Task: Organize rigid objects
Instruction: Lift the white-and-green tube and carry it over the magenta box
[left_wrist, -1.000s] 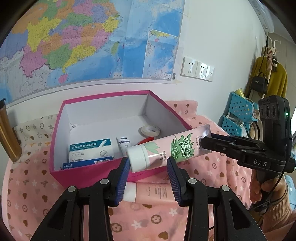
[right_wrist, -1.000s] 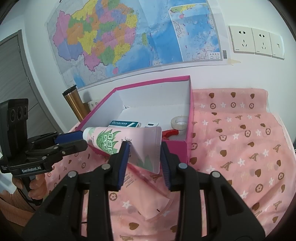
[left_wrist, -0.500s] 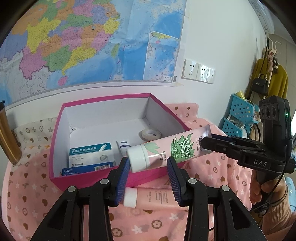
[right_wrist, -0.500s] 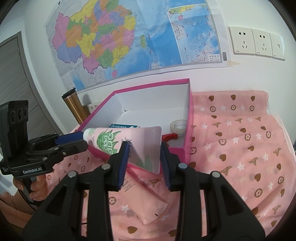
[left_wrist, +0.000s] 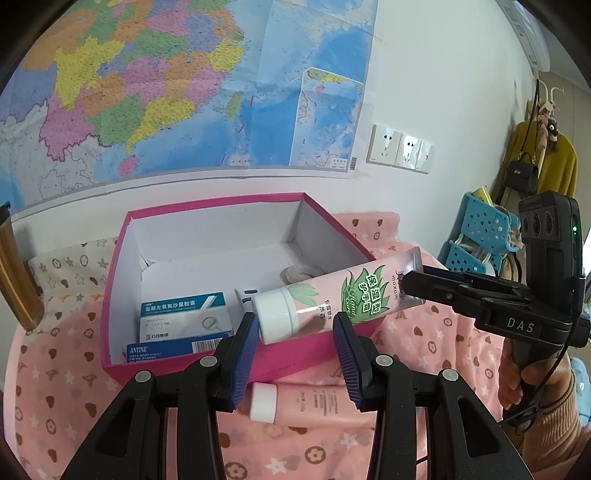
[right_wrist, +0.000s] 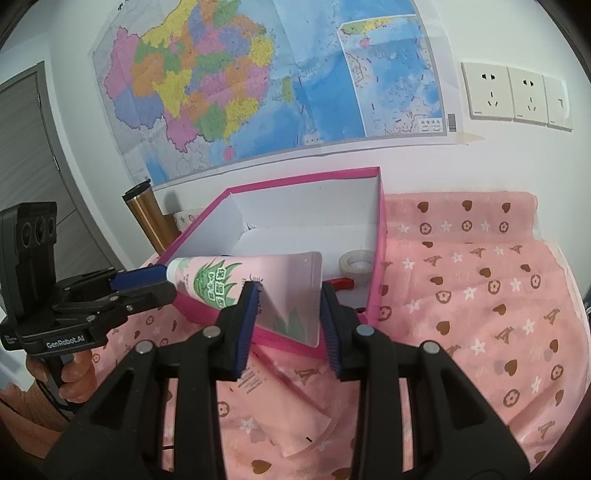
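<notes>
Pink cloth (right_wrist: 480, 295) covers the table; both the left gripper (left_wrist: 295, 332) and the right gripper (right_wrist: 288, 314) squeeze one pink tube (left_wrist: 332, 299) over the pink box (left_wrist: 122, 295)

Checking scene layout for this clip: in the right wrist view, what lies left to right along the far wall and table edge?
Grey door → copper tumbler → pink box → wall sockets.

Both grippers are black with blue ribbed pads (left_wrist: 245, 350) and silver screws; the right gripper (left_wrist: 413, 286) reads "DAS", the left gripper (right_wrist: 147, 282) "GenRobot.AI".
</notes>
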